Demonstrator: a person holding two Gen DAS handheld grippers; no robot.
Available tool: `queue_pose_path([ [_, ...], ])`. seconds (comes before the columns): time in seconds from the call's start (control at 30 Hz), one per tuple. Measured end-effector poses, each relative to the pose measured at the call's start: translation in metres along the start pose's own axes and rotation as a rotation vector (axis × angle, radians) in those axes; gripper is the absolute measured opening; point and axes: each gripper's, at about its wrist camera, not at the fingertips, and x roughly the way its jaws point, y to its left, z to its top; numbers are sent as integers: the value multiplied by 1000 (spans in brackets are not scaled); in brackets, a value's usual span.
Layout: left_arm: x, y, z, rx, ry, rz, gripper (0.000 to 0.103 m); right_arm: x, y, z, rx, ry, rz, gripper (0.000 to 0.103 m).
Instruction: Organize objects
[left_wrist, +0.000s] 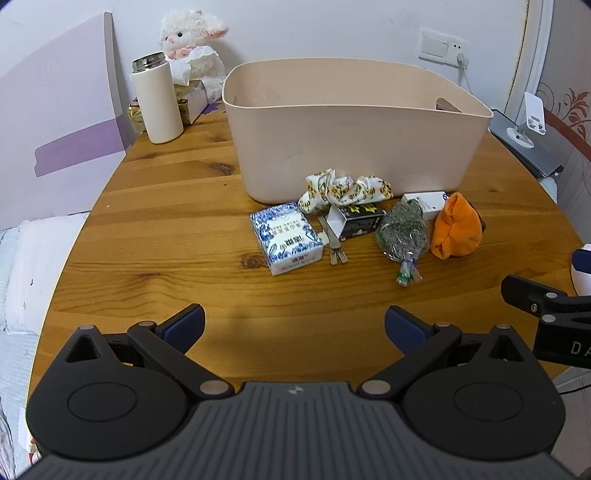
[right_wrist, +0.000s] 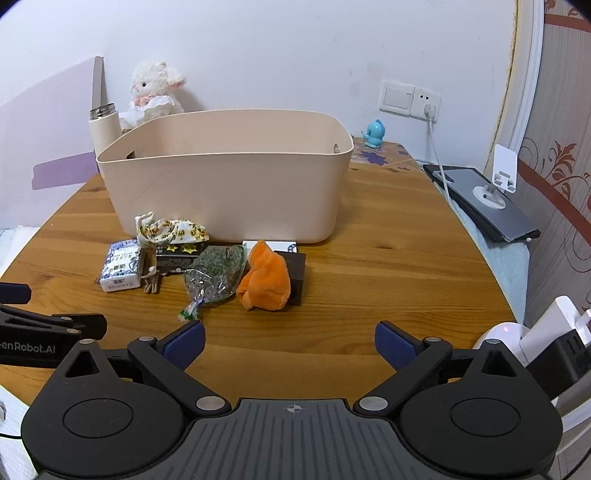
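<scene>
A beige plastic bin (left_wrist: 351, 122) (right_wrist: 229, 184) stands on the wooden table (left_wrist: 166, 229) (right_wrist: 388, 229). In front of it lie a blue-and-white box (left_wrist: 286, 240) (right_wrist: 122, 267), a flowered cloth (left_wrist: 343, 190) (right_wrist: 170, 230), a black box (left_wrist: 360, 219) (right_wrist: 173, 260), metal clips (left_wrist: 336, 249), a clear bag of green herbs (left_wrist: 402, 230) (right_wrist: 216, 277), an orange plush (left_wrist: 456, 227) (right_wrist: 264, 282) and a dark block (right_wrist: 297, 275). My left gripper (left_wrist: 294, 325) is open and empty, short of the pile. My right gripper (right_wrist: 290, 341) is open and empty, just before the orange plush.
A cream flask (left_wrist: 157, 101) (right_wrist: 103, 127), a tissue box and a white plush lamb (left_wrist: 192, 40) (right_wrist: 155, 88) stand at the back left. A grey tablet with a phone stand (right_wrist: 484, 206) lies right of the table. A blue figurine (right_wrist: 375, 134) sits behind the bin.
</scene>
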Motion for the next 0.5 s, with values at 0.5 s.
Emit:
queue_pose_path([
  [0.5,38,3,16,-19,10,6,103,31,-11,10,63,-7,24,85],
])
